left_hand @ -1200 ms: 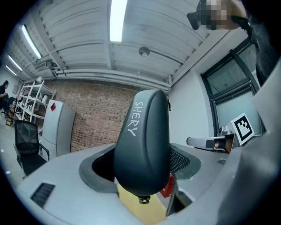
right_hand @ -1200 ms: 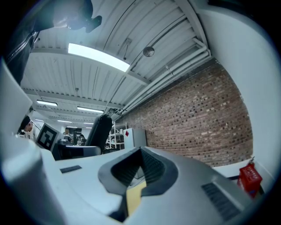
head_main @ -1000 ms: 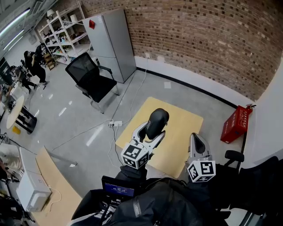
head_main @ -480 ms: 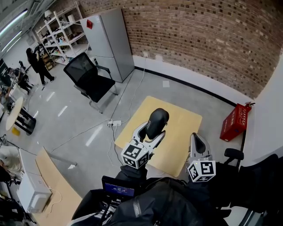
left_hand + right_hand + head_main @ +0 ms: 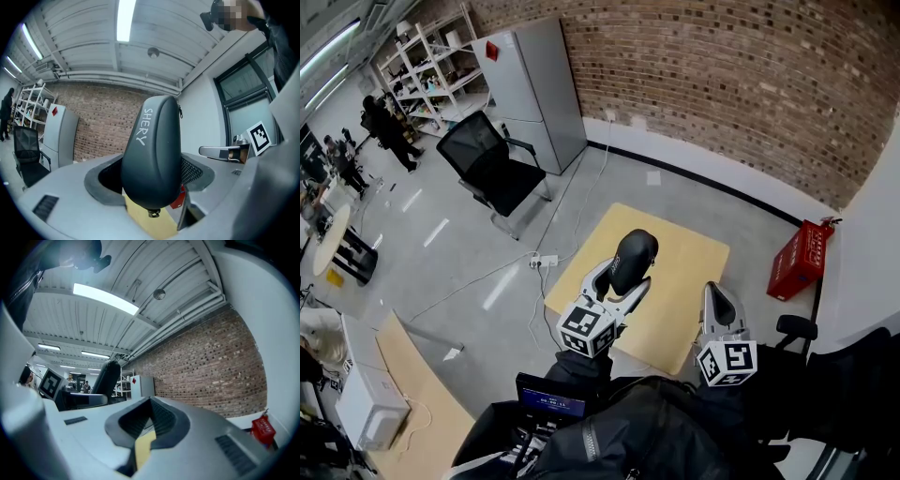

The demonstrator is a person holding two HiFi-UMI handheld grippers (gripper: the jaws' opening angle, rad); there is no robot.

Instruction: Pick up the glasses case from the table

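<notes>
A dark grey glasses case [image 5: 633, 259] with white lettering is held upright, well above the light wooden table [image 5: 684, 281]. My left gripper [image 5: 623, 274] is shut on the glasses case [image 5: 152, 159], its jaws pressed on both sides. The case also shows as a dark shape [image 5: 106, 376] at the left of the right gripper view. My right gripper [image 5: 717, 298] is raised beside it, to the right, shut with nothing between its jaws [image 5: 149, 425].
A black office chair [image 5: 492, 167] and a grey fridge [image 5: 534, 89] stand on the floor at the left. A red crate [image 5: 800, 262] sits by the white wall at the right. Cables and a power strip [image 5: 546, 262] lie left of the table. People stand at the far left.
Both grippers and the case hold still. A person at the far left has walked a little across the background.
</notes>
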